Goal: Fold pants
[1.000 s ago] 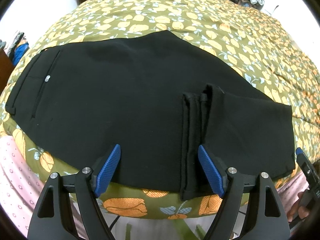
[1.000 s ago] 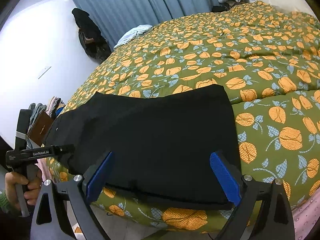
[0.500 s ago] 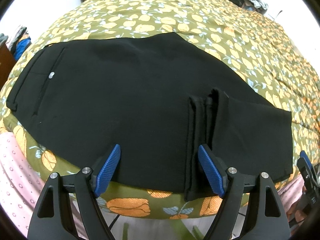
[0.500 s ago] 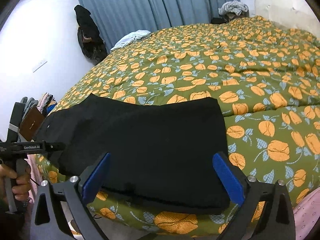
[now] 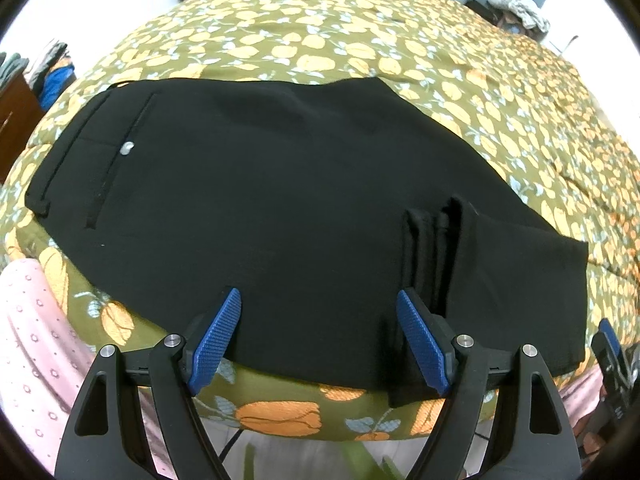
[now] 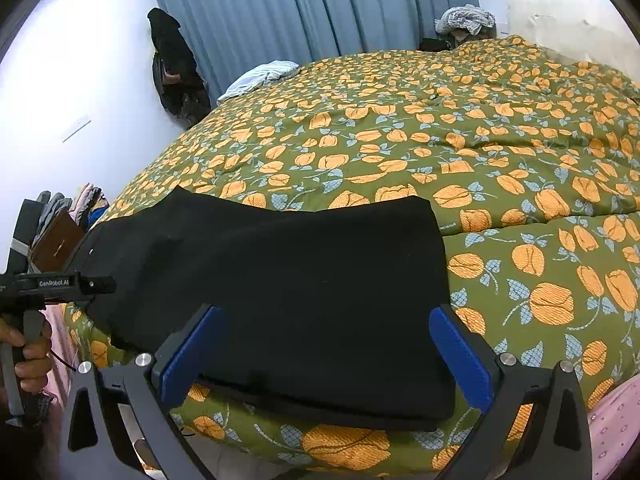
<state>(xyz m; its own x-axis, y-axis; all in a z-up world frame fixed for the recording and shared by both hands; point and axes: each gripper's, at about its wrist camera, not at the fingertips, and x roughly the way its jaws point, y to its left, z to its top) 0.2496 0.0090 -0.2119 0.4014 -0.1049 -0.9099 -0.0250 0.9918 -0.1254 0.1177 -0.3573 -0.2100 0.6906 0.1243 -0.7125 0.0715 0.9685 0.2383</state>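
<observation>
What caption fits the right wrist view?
Open right gripper above folded black pants on a flowered bedspread.

Pants [image 5: 280,208]: plain black, one small pale button [image 5: 128,147]. Bedcover [image 6: 520,184]: olive green, printed with orange tulips and pale blue leaves. Undersheet [image 5: 28,332]: pink with small dots. Curtain [image 6: 312,12]: grey-blue, unpatterned. Gripper pads [image 5: 218,336]: blue, textured; gripper frames black. Wall [image 6: 80,80]: white.

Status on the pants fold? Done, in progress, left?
Done: the black pants lie flat on the floral bedspread, leg ends already folded back over the middle.
In hand: nothing; left gripper and right gripper both hover open at the near edge, the right's jaws having just widened.
Left: likely another fold toward the waistband.
</observation>
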